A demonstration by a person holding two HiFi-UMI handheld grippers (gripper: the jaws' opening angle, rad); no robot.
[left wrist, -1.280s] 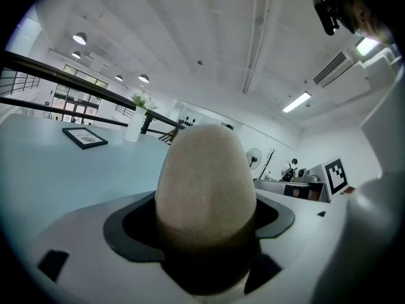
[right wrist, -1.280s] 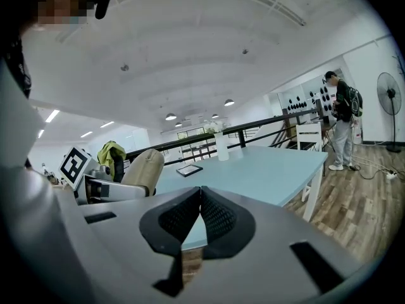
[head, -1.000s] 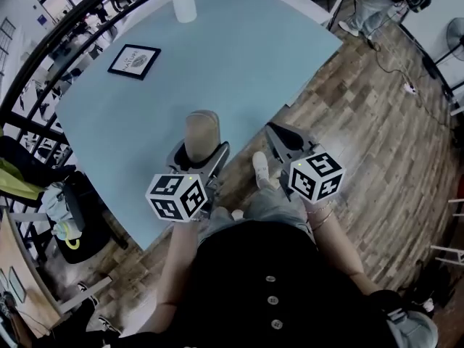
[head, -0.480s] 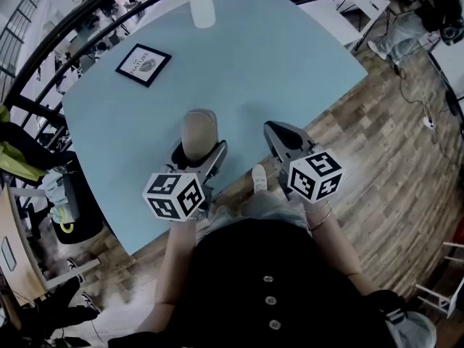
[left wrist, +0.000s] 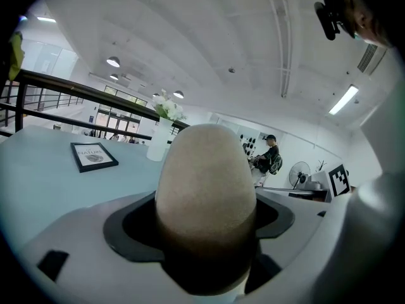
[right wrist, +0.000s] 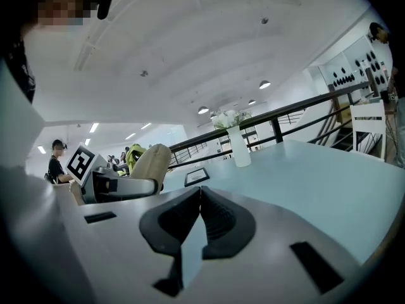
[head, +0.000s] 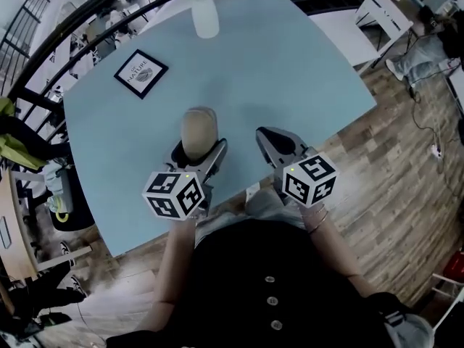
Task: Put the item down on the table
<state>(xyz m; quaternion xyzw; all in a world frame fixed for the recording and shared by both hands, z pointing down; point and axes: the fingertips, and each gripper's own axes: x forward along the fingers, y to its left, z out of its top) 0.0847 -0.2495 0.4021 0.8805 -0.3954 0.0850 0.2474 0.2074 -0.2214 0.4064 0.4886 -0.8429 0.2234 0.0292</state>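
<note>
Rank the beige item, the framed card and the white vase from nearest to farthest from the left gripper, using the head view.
1. Beige item, gripped between the left gripper's fingers.
2. Framed card, farther out on the table, to the left.
3. White vase, at the table's far edge.

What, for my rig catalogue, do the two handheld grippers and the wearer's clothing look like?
Both the left gripper and right gripper have grey bodies with black jaw pads, ribbed in the right gripper view. Each carries a white cube printed with black square markers. No cables show. The person wears a black top with a row of buttons.
</note>
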